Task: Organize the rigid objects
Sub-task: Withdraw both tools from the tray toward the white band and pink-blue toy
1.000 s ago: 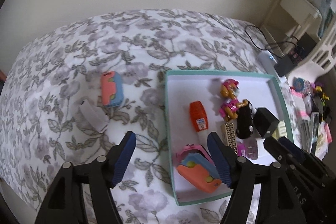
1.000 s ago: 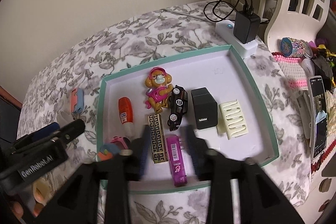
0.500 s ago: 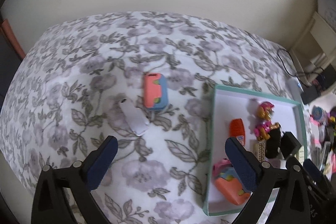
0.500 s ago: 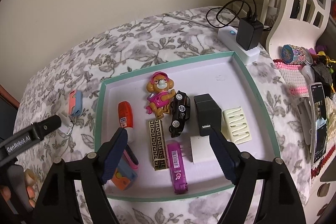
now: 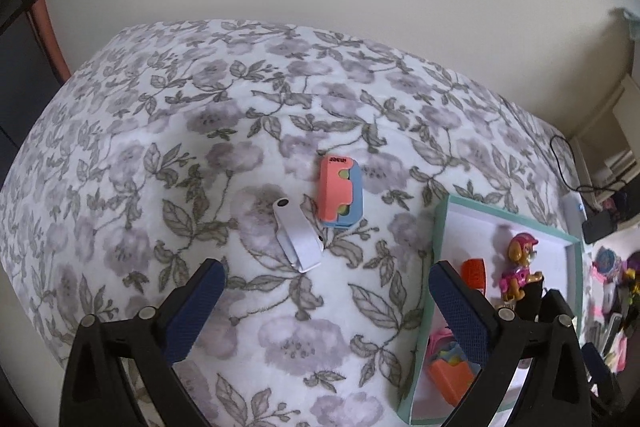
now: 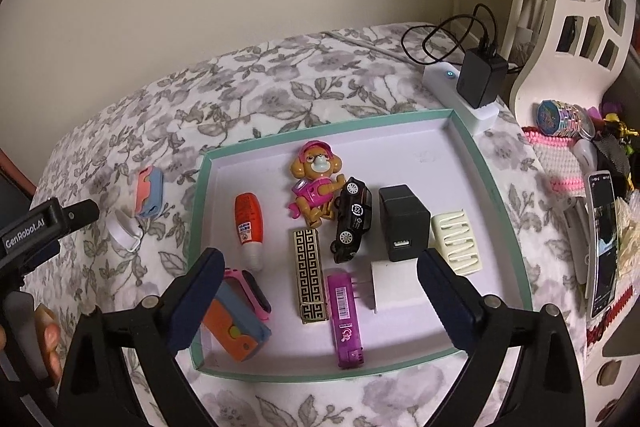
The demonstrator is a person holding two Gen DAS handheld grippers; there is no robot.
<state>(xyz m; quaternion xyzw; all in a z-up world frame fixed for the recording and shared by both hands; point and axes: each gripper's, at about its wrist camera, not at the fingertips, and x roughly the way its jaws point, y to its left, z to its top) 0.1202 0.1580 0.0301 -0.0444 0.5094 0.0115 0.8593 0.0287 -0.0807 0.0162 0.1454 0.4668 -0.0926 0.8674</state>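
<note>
On the soft floral blanket [image 5: 280, 99], both grippers' jaws gape empty near a rigid teal-rimmed tray [image 6: 496, 195] of hard plastic toys.

The left tongs [image 5: 326, 305] have spread wide and swung off the teal tray [image 5: 439, 251], which has slid to 4 o'clock in their view; they now frame the white clip [image 5: 298, 241] and the pink-and-blue case [image 5: 340, 191] on the floral bed [image 5: 200, 131]. The right tongs [image 6: 320, 291] have opened from nearly closed, baring a white plug [image 6: 374, 281] beside the purple lighter [image 6: 346, 321].
</note>
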